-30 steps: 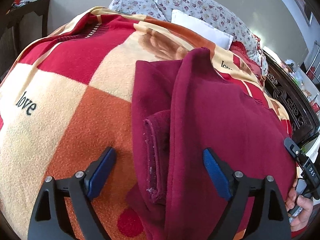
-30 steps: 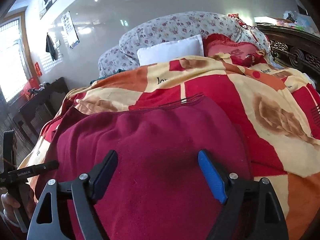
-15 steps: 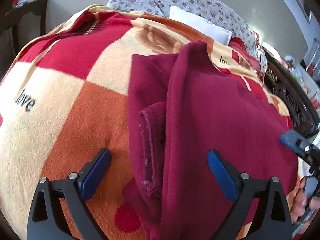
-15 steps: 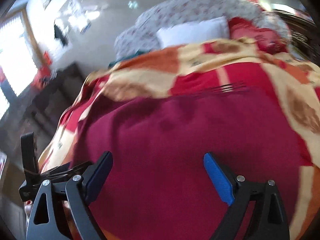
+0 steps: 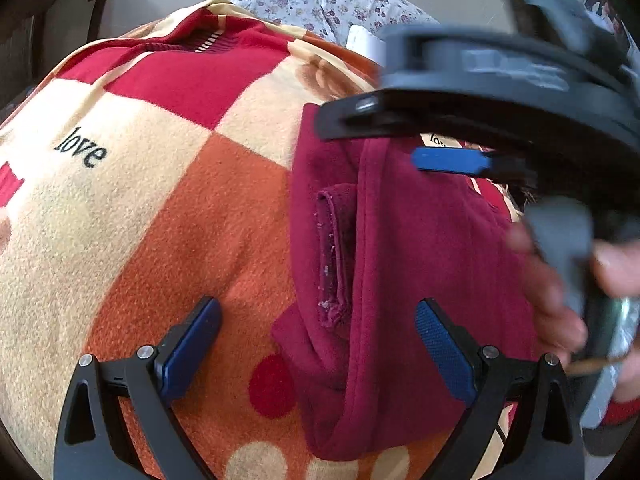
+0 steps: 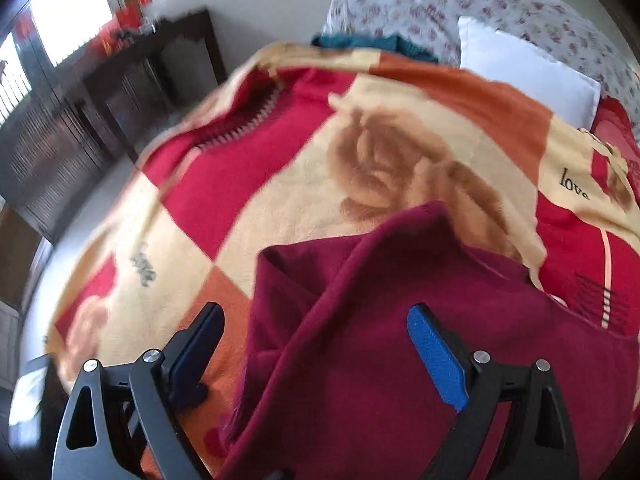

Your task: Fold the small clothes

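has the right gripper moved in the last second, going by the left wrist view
Yes. The right gripper has swung leftward from the view's right edge, now crossing above the maroon garment.

Even, soft daylight in both views; colours saturated. Window at upper left of right wrist view blown out to white. Motion blur across that whole view, worst on dark cabinet and blanket lettering. Left wrist view sharp on blanket weave; right gripper and hand smeared, close to lens. Strong fisheye bending, black vignette at corners.
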